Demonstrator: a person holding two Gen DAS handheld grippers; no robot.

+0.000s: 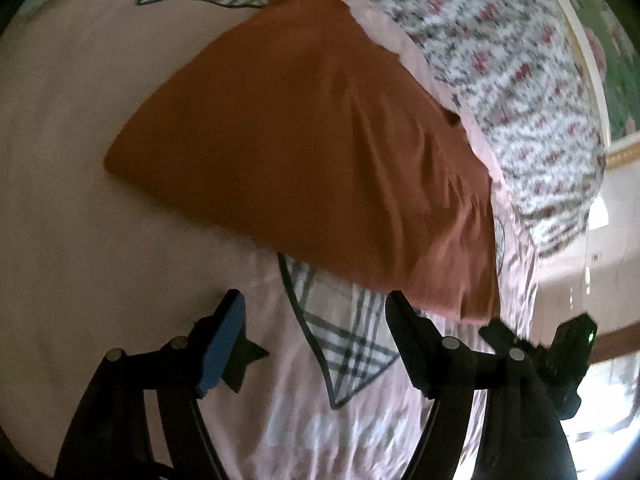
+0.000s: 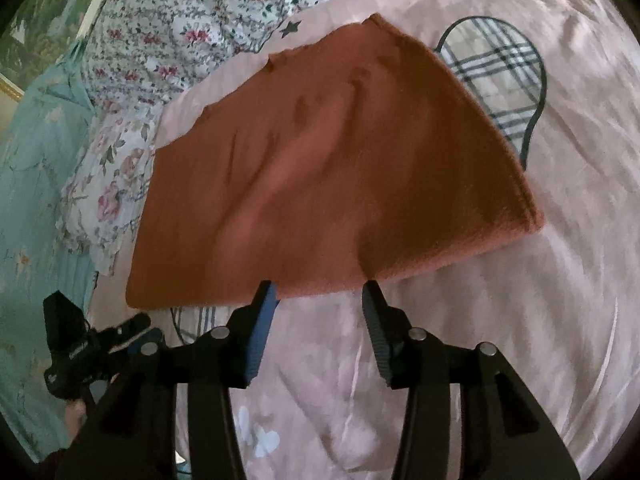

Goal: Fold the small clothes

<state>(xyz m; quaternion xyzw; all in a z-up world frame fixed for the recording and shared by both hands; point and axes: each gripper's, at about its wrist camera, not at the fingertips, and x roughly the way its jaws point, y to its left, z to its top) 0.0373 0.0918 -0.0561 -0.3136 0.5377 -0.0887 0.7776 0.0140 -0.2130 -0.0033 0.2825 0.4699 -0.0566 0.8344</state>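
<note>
Pink satin bedsheet point(image 2: 500, 320) with plaid patches; floral quilt point(image 1: 520, 80) bunched alongside; teal fabric point(image 2: 32, 200).

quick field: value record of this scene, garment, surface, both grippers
garment: rust-orange cloth, lying spread on the bed with some wrinkles
surface: pink sheet with plaid patches
behind: floral bedding
left gripper: open, holding nothing, at the cloth's near edge
right gripper: open, holding nothing, fingertips at the cloth's near edge
fold: cannot tell how far along
</note>
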